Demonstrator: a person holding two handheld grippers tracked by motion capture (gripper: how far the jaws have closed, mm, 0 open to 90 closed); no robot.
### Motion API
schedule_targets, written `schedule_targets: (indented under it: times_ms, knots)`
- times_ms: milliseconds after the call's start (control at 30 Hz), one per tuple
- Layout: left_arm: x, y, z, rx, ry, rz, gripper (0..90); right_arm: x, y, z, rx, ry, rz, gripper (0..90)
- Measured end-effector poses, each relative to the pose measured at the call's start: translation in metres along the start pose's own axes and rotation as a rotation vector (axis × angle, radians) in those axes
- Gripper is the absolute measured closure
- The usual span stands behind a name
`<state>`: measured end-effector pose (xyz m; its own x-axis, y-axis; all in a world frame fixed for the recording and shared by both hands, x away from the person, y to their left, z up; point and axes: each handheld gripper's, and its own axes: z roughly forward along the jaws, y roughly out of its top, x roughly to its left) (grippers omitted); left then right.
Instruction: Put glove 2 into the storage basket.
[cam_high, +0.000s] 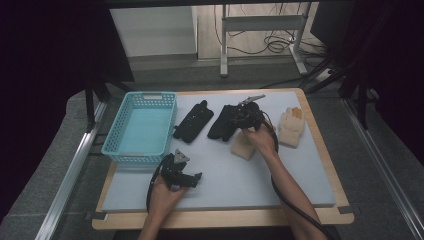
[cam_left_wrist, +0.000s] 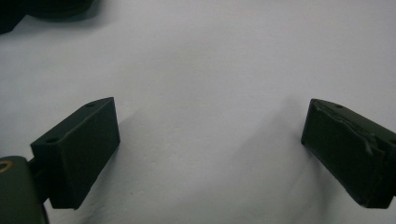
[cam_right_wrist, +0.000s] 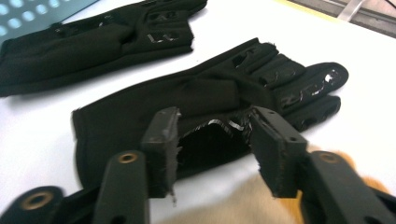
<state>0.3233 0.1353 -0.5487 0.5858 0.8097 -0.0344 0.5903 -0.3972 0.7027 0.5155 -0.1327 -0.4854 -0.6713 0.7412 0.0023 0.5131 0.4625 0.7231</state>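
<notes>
Two black gloves lie on the white mat (cam_high: 235, 180). One black glove (cam_high: 192, 121) (cam_right_wrist: 107, 37) is near the basket, the other black glove (cam_high: 220, 125) (cam_right_wrist: 205, 88) is to its right. My right gripper (cam_high: 233, 120) (cam_right_wrist: 215, 135) is low over the second glove's near edge. Its jaws stand half apart with that edge between them, and the pads do not visibly press on it. A tan glove (cam_high: 242, 148) (cam_right_wrist: 219, 205) lies under my right hand. Another tan glove (cam_high: 291, 126) sits at the right. My left gripper (cam_high: 196, 178) (cam_left_wrist: 210, 140) hovers open above bare mat.
A light blue plastic basket (cam_high: 150, 94) (cam_right_wrist: 28, 14) stands at the mat's back left with nothing inside. The wooden table edge (cam_high: 225, 219) frames the mat. Cables trail from both grippers toward the person.
</notes>
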Motion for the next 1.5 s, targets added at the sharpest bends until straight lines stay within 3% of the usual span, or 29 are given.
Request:
schedule_targets:
  times_ms: [167, 200, 367, 400, 467, 700, 833, 1000, 1200, 1367, 1400, 1500]
  knots:
    - [0.000, 0.000, 0.000, 0.000, 0.000, -0.001, 4.8, -0.002, 0.004, 0.013, 0.016, -0.023, 0.011, 36.2]
    - [0.000, 0.000, 0.000, -0.001, 0.000, -0.002, 4.8, -0.002, 0.005, 0.021, 0.041, -0.038, 0.010, 34.8]
    - [0.000, 0.000, 0.000, -0.001, 0.000, -0.001, 4.8, -0.003, 0.002, 0.035, 0.099, -0.079, -0.015, 34.2]
    - [0.000, 0.000, 0.000, 0.002, 0.000, 0.003, 4.8, -0.001, -0.002, 0.043, 0.150, -0.076, -0.034, 39.2]
    - [0.000, 0.000, 0.000, 0.002, 0.000, 0.003, 4.8, -0.002, -0.003, 0.043, 0.134, -0.072, -0.035, 42.3]
    - [0.000, 0.000, 0.000, 0.003, 0.000, 0.003, 4.8, -0.002, -0.004, 0.038, 0.133, -0.071, -0.014, 80.5]
    - [0.000, 0.000, 0.000, 0.003, -0.001, 0.002, 4.8, 0.002, -0.002, 0.037, 0.139, -0.071, -0.033, 84.7]
    - [0.000, 0.000, 0.000, 0.003, -0.001, 0.001, 4.8, 0.003, 0.001, 0.026, 0.106, -0.008, 0.000, 85.1]
    - [0.000, 0.000, 0.000, 0.003, -0.001, 0.003, 4.8, 0.015, 0.006, 0.004, 0.062, 0.049, -0.021, 85.0]
    - [0.000, 0.000, 0.000, 0.003, 0.000, 0.004, 4.8, 0.030, 0.010, -0.024, 0.026, 0.118, -0.056, 84.8]
    - [0.000, 0.000, 0.000, 0.003, 0.000, 0.004, 4.8, 0.037, 0.010, -0.038, 0.006, 0.148, -0.070, 84.8]
    - [0.000, 0.000, 0.000, 0.002, -0.001, 0.002, 4.8, 0.045, 0.008, -0.051, -0.008, 0.169, -0.080, 84.7]
